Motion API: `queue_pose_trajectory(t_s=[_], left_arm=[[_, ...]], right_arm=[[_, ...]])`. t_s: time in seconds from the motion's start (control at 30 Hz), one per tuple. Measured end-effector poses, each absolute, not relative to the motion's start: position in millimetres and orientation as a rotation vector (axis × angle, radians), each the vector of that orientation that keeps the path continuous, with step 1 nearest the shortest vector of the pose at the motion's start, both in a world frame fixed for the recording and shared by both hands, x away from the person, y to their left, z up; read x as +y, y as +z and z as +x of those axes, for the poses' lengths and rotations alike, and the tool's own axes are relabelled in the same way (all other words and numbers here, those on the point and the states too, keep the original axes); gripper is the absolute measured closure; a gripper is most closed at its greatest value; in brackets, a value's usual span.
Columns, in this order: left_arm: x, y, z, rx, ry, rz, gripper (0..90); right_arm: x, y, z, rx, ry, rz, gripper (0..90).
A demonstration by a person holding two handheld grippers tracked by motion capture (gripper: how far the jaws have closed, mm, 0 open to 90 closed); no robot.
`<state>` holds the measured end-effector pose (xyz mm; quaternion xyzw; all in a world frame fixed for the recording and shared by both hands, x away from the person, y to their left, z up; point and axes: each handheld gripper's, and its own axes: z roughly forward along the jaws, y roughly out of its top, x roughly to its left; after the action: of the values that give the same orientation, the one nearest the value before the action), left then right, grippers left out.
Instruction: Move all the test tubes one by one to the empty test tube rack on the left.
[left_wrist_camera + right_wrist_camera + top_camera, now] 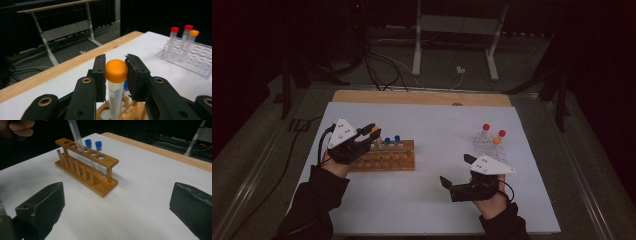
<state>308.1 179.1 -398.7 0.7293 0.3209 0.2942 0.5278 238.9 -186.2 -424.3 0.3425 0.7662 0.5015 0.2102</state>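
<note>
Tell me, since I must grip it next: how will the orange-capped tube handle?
The orange-capped tube looks like light, stiff clear plastic. Its smooth round cap may slip between the left gripper pads. Tall and thin, it would likely tip outside the wooden rack.

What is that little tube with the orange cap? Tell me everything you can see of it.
The orange-capped tube is a slim, clear plastic tube with a rounded orange screw cap and a small blue mark on its wall. It looks empty. It stands nearly upright, slightly tilted, its lower end at a hole in the top rail of the wooden rack, beside two blue-capped tubes. The left gripper clamps its cap between both black jaws.
</note>
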Motion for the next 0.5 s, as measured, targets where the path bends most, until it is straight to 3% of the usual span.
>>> queue_pose_trajectory(t_s=[0.17, 0.5], left_arm=[[181, -405, 313, 0.788, 0.739, 1.718, 71.8], [178, -426, 324, 0.83, 0.68, 1.775, 71.8]], right_arm=[[-186, -425, 239, 2.136, 1.393, 0.946, 0.0], [-186, -426, 241, 2.157, 1.388, 0.947, 0.0]])
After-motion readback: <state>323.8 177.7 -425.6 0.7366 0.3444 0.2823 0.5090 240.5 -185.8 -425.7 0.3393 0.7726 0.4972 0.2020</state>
